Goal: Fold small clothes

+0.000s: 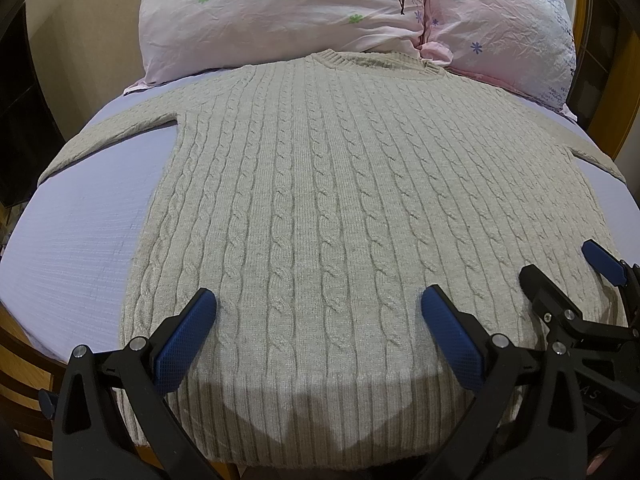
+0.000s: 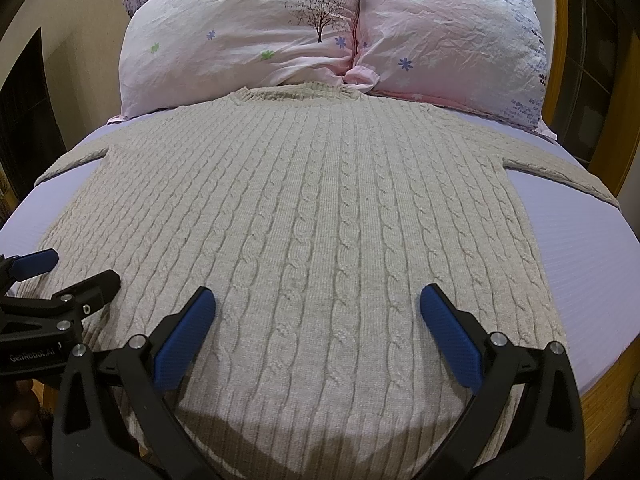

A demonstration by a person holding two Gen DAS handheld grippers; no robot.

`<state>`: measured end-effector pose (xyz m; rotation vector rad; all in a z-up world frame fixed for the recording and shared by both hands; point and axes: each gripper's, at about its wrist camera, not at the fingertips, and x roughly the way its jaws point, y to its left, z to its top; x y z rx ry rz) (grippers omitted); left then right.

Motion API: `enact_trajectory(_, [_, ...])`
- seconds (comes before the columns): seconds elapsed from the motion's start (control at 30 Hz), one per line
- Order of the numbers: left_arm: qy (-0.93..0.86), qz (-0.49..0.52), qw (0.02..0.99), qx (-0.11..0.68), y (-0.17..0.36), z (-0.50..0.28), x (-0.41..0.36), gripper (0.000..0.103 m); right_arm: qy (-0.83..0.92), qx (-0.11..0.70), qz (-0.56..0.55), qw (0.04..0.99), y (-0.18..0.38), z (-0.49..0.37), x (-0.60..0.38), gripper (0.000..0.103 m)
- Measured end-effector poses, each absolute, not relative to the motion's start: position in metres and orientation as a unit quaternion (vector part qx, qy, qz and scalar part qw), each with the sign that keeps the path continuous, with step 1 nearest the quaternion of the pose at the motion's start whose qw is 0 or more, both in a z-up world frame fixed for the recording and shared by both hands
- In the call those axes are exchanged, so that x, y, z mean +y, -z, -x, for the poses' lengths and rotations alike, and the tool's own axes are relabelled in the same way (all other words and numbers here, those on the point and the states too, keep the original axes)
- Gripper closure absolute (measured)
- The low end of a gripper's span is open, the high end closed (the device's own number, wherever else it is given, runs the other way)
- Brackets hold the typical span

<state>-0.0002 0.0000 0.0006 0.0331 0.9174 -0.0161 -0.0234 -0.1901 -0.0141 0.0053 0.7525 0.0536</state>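
Note:
A beige cable-knit sweater (image 1: 320, 184) lies spread flat on the bed, collar toward the pillows, both sleeves stretched out sideways. It also fills the right wrist view (image 2: 320, 208). My left gripper (image 1: 318, 308) is open, hovering just above the sweater near its ribbed hem, left of centre. My right gripper (image 2: 318, 306) is open above the hem, further right. The right gripper shows at the right edge of the left wrist view (image 1: 568, 268), open. The left gripper shows at the left edge of the right wrist view (image 2: 76, 268), open. Neither holds cloth.
A lavender sheet (image 1: 88, 216) covers the bed. Two pink floral pillows (image 1: 280, 12) (image 2: 452, 44) lie behind the collar. A wooden bed frame (image 2: 600, 412) runs along the edges, with dark furniture (image 1: 16, 112) at the left.

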Motion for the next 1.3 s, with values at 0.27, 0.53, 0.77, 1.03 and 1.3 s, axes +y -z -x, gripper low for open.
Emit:
enact_trajectory(0.27, [0.010, -0.019, 0.904, 0.428, 0.000, 0.000, 0.000, 0.001, -0.065, 0.347, 0.013, 0.935, 0.009, 0.030, -0.197, 0.002])
enact_trajectory(0.53, [0.054, 0.013, 0.905, 0.421, -0.011, -0.012, 0.017, 0.001, 0.010, 0.292, -0.187, 0.938, -0.058, -0.006, -0.377, 0.002])
enact_trajectory(0.77, [0.059, 0.081, 0.936, 0.337, -0.038, -0.037, 0.070, 0.001, 0.223, 0.335, -0.305, 0.863, -0.041, -0.079, -0.560, 0.040])
enact_trajectory(1.03, [-0.003, 0.125, 0.946, 0.298, -0.061, -0.071, 0.145, 0.001, 0.296, 0.341, -0.411, 0.792, 0.000, -0.110, -0.648, 0.070])
enact_trajectory(1.3, [-0.101, 0.201, 0.931, 0.288, -0.050, -0.098, 0.230, 0.001, 0.304, 0.288, -0.391, 0.820, -0.010, -0.126, -0.652, 0.096])
